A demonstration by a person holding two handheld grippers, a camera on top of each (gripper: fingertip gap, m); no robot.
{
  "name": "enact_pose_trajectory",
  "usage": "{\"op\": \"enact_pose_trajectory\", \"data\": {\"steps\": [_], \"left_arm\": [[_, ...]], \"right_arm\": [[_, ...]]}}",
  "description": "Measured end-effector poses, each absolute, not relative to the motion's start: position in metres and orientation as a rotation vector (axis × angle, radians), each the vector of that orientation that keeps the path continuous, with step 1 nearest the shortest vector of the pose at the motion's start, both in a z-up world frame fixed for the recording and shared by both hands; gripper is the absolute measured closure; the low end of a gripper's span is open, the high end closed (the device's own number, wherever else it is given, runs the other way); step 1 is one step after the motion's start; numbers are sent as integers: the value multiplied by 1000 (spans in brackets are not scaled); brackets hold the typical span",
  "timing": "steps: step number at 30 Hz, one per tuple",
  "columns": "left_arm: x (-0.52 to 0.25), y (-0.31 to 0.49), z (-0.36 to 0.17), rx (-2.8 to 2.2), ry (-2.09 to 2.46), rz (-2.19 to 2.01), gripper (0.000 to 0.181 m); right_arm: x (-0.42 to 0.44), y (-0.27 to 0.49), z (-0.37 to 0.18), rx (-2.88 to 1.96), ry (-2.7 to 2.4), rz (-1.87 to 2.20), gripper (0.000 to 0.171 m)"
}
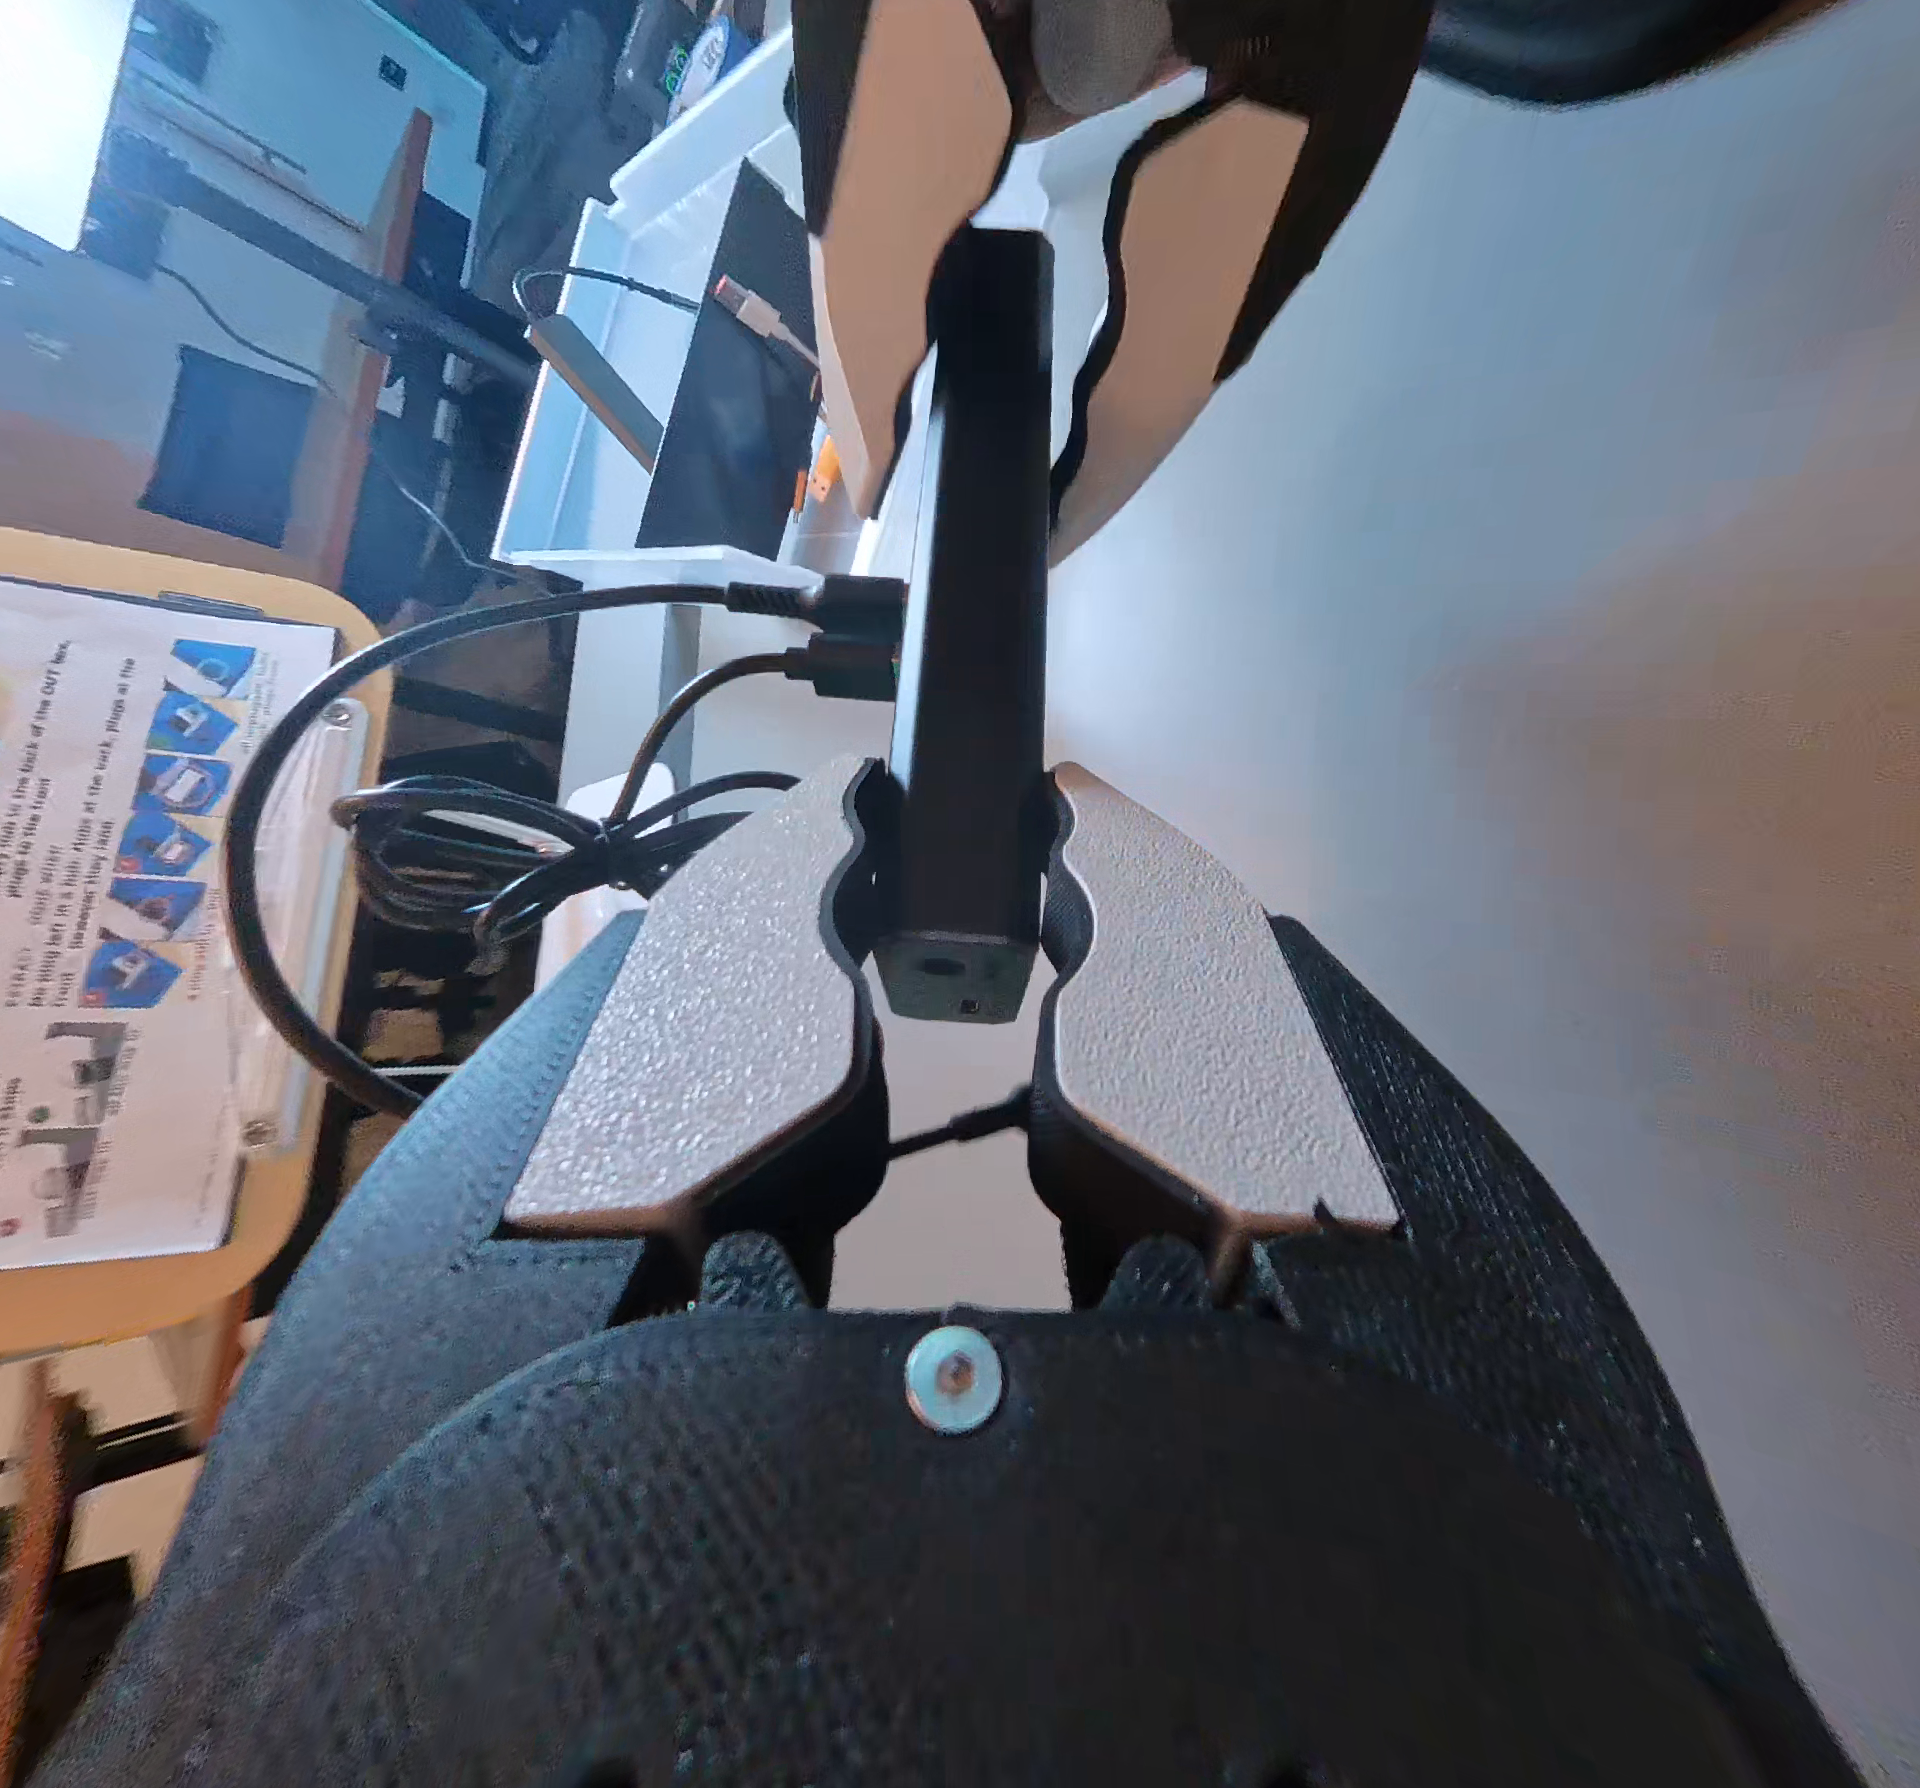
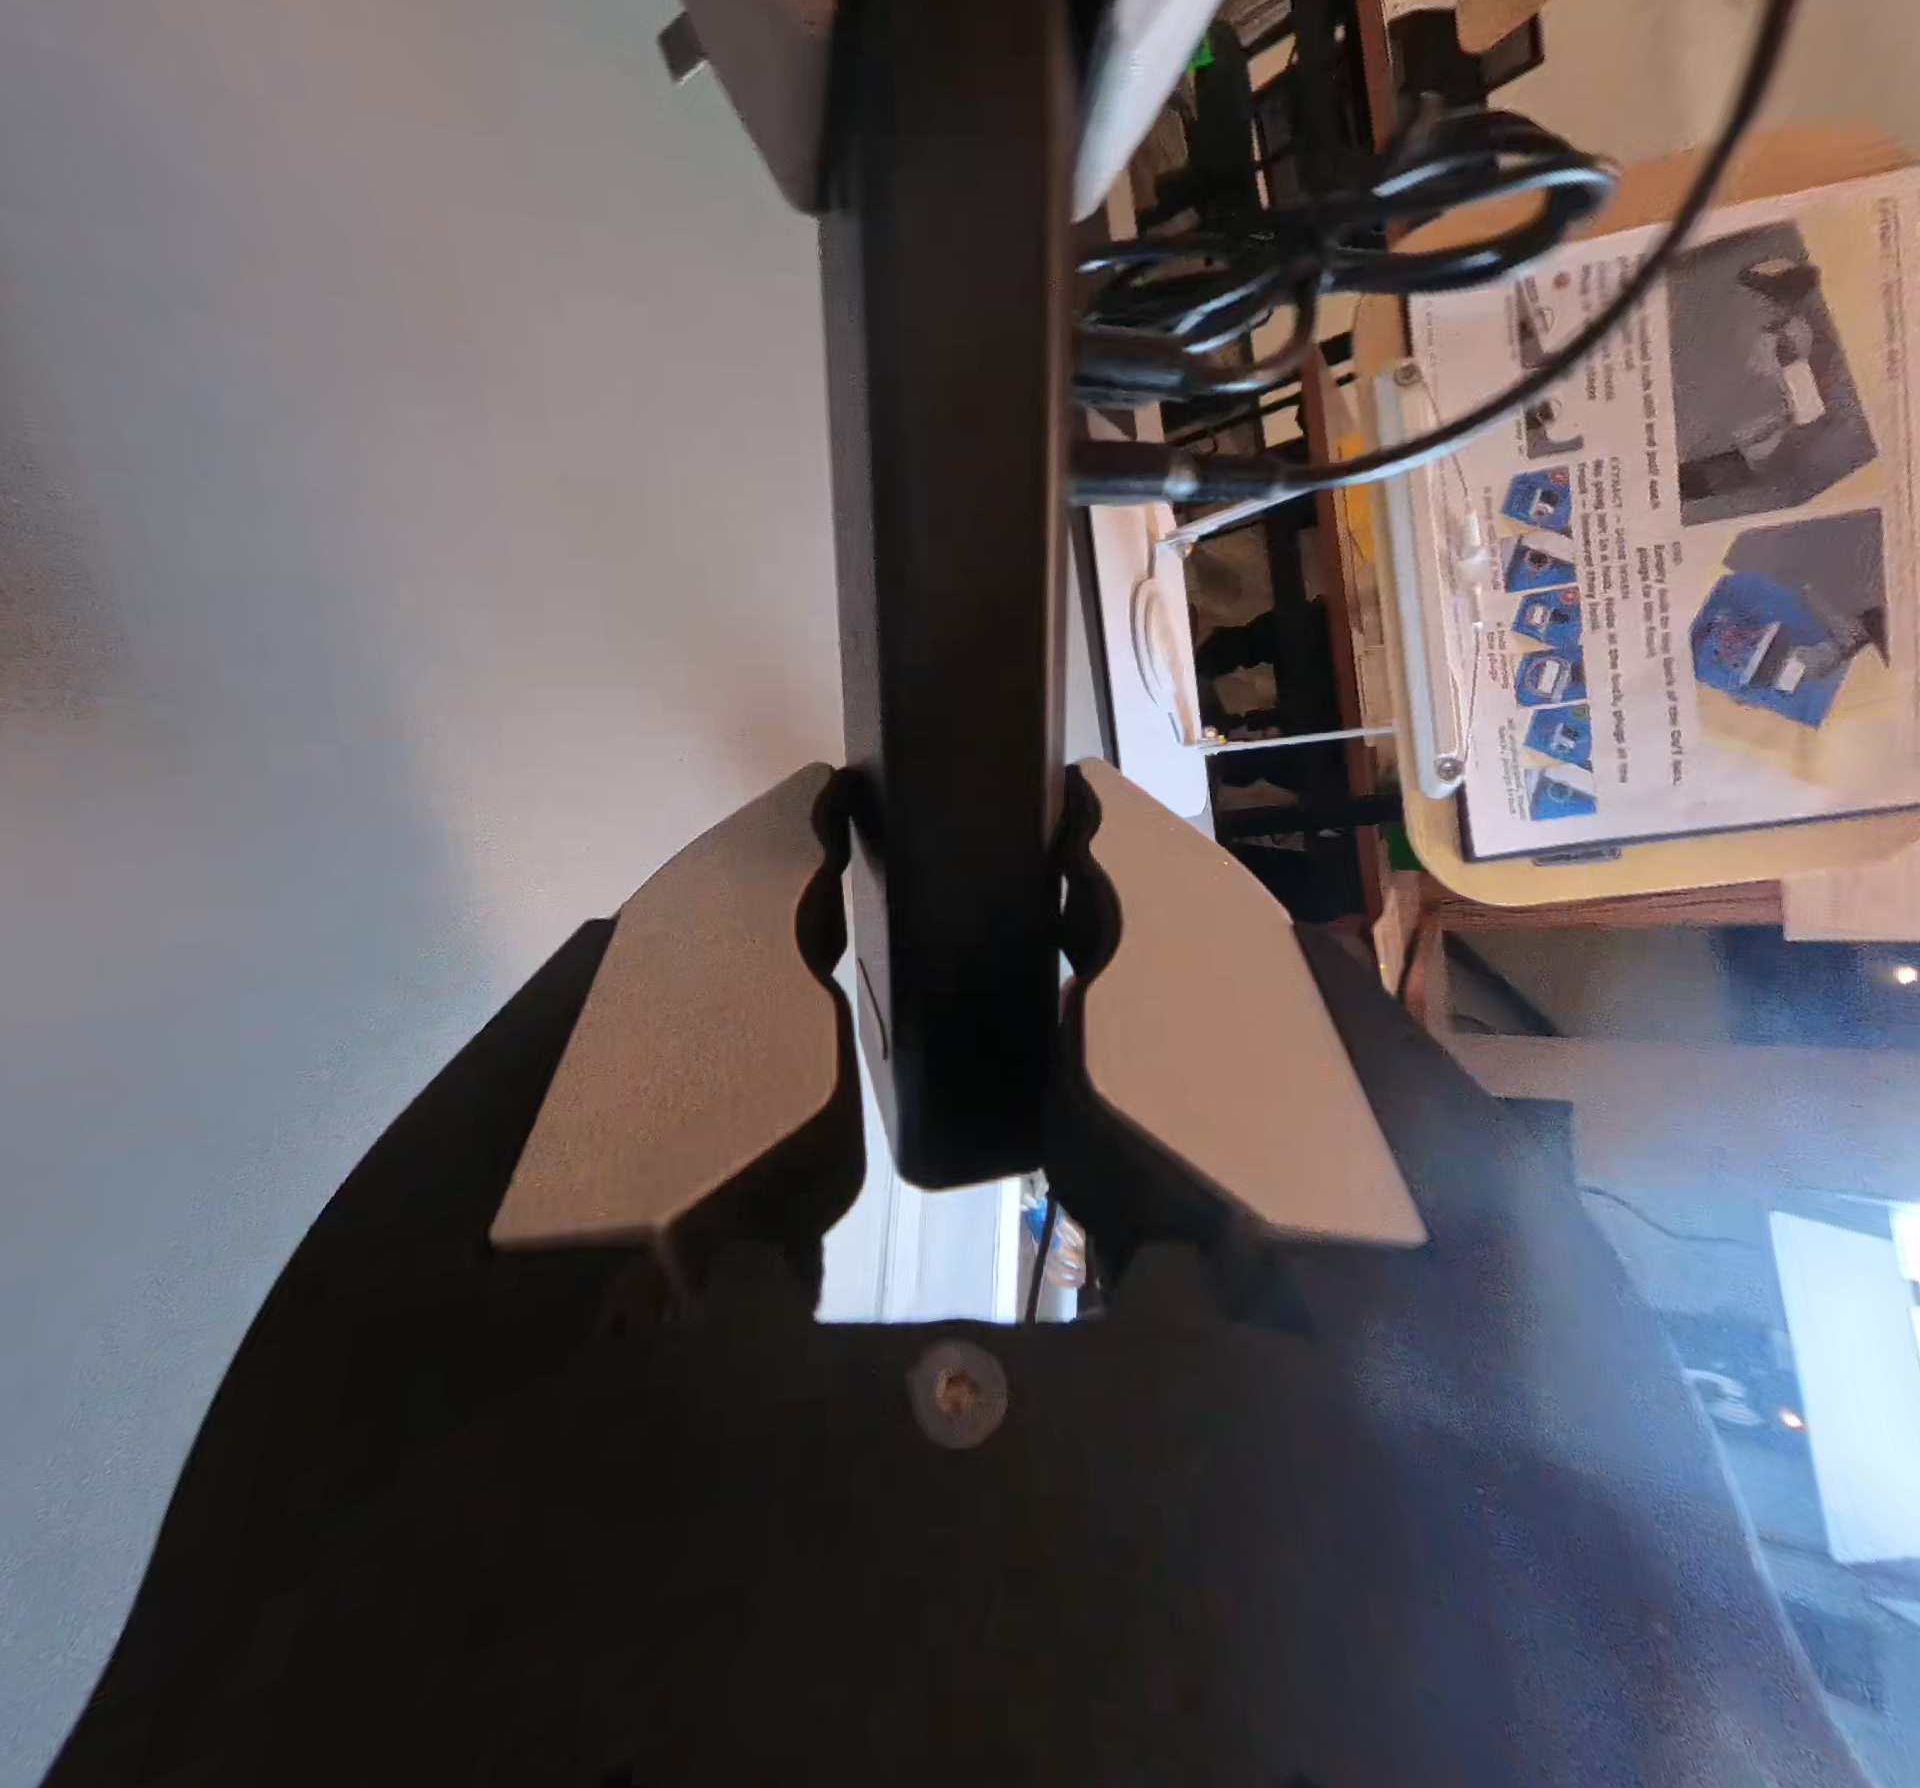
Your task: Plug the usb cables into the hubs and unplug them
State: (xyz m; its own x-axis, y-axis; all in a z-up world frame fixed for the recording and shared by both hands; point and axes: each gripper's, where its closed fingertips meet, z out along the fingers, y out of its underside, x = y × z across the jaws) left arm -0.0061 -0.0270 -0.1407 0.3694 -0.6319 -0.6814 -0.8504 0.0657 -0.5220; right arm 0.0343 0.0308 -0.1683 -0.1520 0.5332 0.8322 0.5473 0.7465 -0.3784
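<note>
Plainly held at both ends: long, slim black bar-shaped USB hub, off the white tabletop, long axis running straight along the line between the two grippers. Near end clamped in the left gripper, grey textured pads closed on its two long sides; far end pinched likewise by the right gripper (seen from the right wrist view, same bar gripped by that gripper, jaws narrow around it). Two black USB plugs seated side by side in one long face, sticking out at right angles to the bar, thin black cables looping away to a loose coil. Probably next: freeing one gripper, most likely the right, then pulling a plug sideways, across the bar's axis, not along it. Further off, an illustrated instruction sheet on a pale wooden board.
</note>
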Motion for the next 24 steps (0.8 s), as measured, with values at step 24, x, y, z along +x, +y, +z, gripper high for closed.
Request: {"op": "enact_pose_trajectory", "data": {"steps": [24], "left_arm": [[8, 10, -95, -1556, 334, -759, 115]], "right_arm": [[10, 17, -127, -917, -1337, 280, 140]]}}
